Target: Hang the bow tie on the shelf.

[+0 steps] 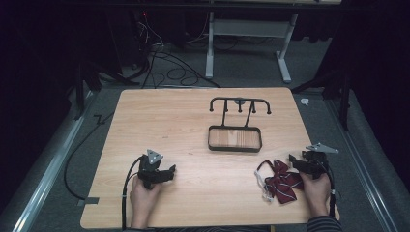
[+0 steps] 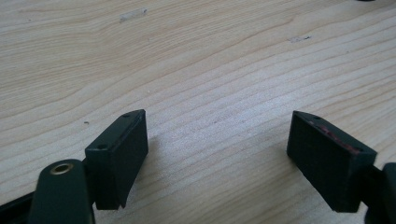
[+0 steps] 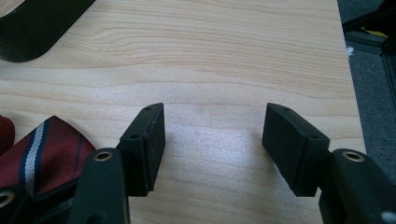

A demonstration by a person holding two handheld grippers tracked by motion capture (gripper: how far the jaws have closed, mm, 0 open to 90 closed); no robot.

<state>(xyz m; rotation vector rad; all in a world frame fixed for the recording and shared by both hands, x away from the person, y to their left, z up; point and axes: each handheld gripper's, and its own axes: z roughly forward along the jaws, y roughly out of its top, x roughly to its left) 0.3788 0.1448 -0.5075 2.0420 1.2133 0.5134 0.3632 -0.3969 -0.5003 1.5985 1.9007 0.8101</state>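
A wooden table stands in a dark room. Near its front edge, the left gripper and right gripper rest with jaws wide apart, holding nothing. The bow tie lies touching the right gripper, toward the front right corner. I judge the grasp should take its middle knot. The rack waits farther back.

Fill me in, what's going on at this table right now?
A person holds a hand-held gripper in each hand over a wooden table. The left hand-held gripper is open over bare wood. The right hand-held gripper is also open, holding nothing, right beside a dark red striped bow tie. A black rack with a tray base stands farther back, untouched.
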